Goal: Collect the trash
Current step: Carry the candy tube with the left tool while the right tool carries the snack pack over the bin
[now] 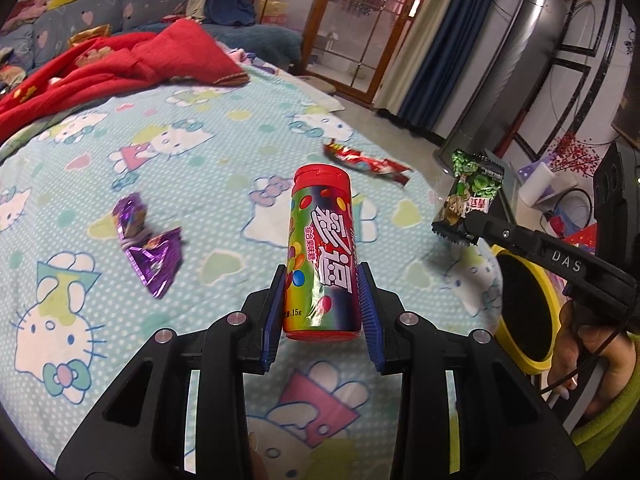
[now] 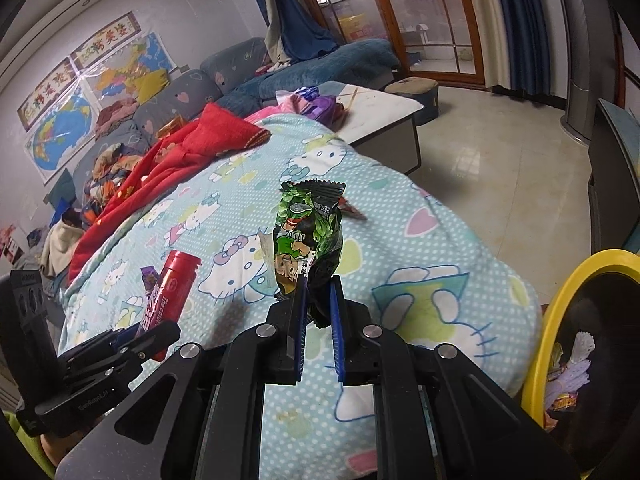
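While tilted down, left gripper — clamping candy tube

Wrist views, angled down (close), shared bedspread

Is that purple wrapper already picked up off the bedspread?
No, the purple wrapper lies crumpled on the bedspread, well apart from the left tool, which is clamped on the candy tube.

Red-capped rainbow candy tube, green wrapper, cat-print turquoise blanket.
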### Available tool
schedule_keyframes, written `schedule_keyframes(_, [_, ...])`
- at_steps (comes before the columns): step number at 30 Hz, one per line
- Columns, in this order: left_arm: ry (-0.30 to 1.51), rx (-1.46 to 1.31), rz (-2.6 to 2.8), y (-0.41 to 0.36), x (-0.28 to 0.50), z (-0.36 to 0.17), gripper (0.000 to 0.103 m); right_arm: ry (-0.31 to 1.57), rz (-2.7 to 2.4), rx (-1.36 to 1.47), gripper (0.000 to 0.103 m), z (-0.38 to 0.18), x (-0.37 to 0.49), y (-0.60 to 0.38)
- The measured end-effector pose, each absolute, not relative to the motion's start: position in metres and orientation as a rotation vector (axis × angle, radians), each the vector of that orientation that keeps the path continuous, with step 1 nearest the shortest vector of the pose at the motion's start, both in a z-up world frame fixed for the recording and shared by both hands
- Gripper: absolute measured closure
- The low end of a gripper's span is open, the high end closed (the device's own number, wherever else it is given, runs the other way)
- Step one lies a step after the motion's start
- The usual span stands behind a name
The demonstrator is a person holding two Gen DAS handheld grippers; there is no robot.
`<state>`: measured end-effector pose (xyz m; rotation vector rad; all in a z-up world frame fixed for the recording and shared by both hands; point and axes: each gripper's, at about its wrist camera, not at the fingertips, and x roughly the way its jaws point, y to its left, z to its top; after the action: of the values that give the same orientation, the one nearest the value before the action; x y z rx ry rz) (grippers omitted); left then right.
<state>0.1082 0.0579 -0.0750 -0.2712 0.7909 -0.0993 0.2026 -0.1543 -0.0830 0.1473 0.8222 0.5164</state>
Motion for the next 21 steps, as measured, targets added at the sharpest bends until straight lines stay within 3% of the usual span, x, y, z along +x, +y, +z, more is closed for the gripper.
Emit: schedule_keyframes(21, [0.735,-0.169,-0.263,-0.018,0.118,-0.049,0.076,0.734,0.368,0.205,0.092,-0.062,0.183,-0.231])
